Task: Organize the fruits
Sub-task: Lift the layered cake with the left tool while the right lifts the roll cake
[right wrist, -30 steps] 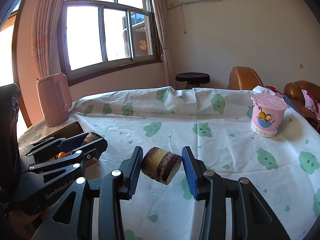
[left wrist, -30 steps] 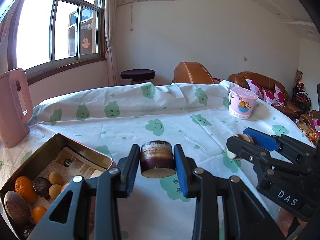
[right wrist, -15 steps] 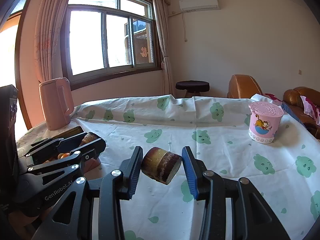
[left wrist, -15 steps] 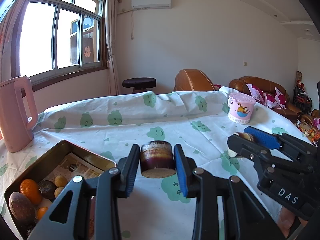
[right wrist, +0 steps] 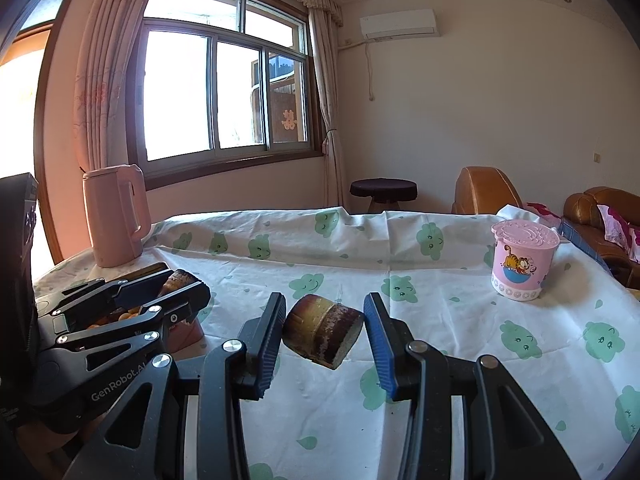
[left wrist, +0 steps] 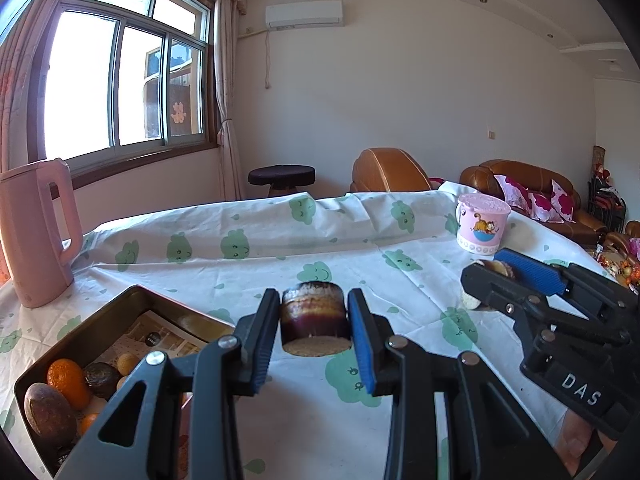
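My left gripper [left wrist: 314, 330] is shut on a short dark purple sugarcane piece [left wrist: 313, 322], held above the tablecloth just right of a metal tin [left wrist: 100, 316]. The tin holds oranges [left wrist: 66, 376], dark round fruits and small yellow ones. My right gripper [right wrist: 324, 334] is shut on a second sugarcane piece [right wrist: 322, 332], tilted, above the table. Each gripper shows in the other's view: the right gripper [left wrist: 494, 280] at the right, the left gripper [right wrist: 180, 284] at the left over the tin.
A pink kettle [left wrist: 34, 236] stands at the table's left back, also in the right wrist view [right wrist: 114, 216]. A pink cartoon cup [left wrist: 482, 230] stands at the back right. The white cloth [left wrist: 280, 248] with green prints covers the table. Sofas [left wrist: 520, 184] stand behind.
Both grippers have risen and tilted up a little with their sugarcane pieces still held. The table and tin sit lower in both views.
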A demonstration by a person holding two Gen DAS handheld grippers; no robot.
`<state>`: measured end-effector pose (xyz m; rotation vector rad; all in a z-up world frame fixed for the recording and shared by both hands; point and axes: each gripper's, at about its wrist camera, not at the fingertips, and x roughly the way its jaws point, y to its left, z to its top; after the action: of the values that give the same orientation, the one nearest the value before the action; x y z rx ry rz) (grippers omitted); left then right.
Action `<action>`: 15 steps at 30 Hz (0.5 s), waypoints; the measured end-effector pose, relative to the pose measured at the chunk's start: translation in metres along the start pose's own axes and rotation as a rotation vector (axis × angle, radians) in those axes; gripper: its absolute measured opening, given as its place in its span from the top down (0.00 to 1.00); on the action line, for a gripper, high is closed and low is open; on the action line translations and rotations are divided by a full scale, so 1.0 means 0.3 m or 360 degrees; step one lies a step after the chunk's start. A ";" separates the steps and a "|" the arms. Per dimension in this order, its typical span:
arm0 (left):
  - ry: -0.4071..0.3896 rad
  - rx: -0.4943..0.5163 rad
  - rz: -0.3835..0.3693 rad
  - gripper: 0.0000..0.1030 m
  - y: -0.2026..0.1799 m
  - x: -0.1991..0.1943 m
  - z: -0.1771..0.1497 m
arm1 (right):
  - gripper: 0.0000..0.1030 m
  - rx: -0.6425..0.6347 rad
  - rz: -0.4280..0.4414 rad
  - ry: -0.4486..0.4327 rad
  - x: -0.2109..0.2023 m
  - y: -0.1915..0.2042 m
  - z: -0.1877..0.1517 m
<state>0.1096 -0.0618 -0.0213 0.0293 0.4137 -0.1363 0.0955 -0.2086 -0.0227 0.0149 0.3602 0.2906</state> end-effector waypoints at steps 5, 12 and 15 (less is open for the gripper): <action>-0.0028 0.0002 0.0011 0.64 -0.001 -0.015 -0.001 | 0.58 -0.0010 -0.0006 -0.0034 -0.013 0.004 0.001; -0.0073 0.0003 0.0025 0.64 0.000 -0.039 -0.004 | 0.58 -0.0026 -0.0015 -0.0082 -0.032 0.008 -0.001; -0.0088 0.0000 0.0029 0.64 0.002 -0.047 -0.004 | 0.58 -0.0032 -0.0014 -0.0098 -0.040 0.011 -0.002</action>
<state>0.0963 -0.0592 -0.0167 0.0290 0.3583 -0.1186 0.0837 -0.2089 -0.0188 0.0028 0.2960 0.2845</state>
